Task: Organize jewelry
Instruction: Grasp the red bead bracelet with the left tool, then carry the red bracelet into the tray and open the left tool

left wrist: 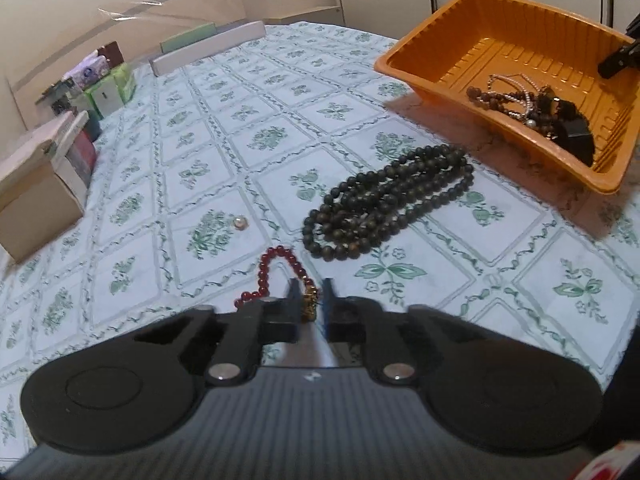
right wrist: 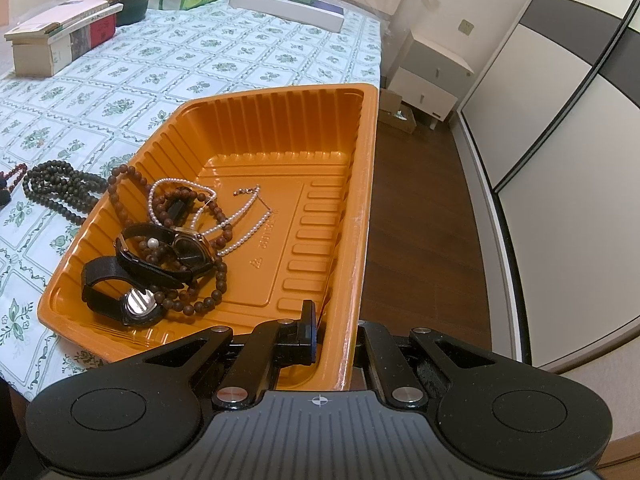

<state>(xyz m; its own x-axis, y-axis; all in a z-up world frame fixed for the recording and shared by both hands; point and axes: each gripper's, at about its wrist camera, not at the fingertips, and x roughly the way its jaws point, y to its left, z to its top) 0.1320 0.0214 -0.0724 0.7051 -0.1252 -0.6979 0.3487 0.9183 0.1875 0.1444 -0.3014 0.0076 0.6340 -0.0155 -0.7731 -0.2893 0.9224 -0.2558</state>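
Because the jewelry is being gathered into one container, each line below tells where a piece is and why.

Left tool (left wrist: pixel 310 300): its two fingers have come together on the gold charm of the red bead bracelet (left wrist: pixel 276 276); the pads press on the charm, and the beads lie out on the surface in front of them.
Why the charm: I judge it is the thickest part of the bracelet, so the narrow pads can catch it better than the thin string of beads.
Red bead bracelet, place: flat on the surface (left wrist: pixel 168 128), near the edge closest to the left tool, well apart from the tray.
Right tool (right wrist: pixel 332 332): closed on the side wall of the orange plastic tray (right wrist: pixel 280 120), one finger inside and one outside.
Why this hold: it seems to keep the light tray steady, and perhaps a little tilted, while the other hand brings the pieces.
Tray, place: at the edge of the surface, its long side nearly along that edge, above the wooden floor.
Already in the tray: two black watches (right wrist: pixel 160 256), a white pearl strand (right wrist: pixel 244 216) and brown bead strings, piled toward one end.
Dark bead necklace (left wrist: pixel 388 200): a coiled heap on the surface, just beside the tray, not yet collected.
Small round bead (left wrist: pixel 241 223): alone on the surface, beyond the red bracelet.
Step in hand, as I judge: grasp made, lift to come.
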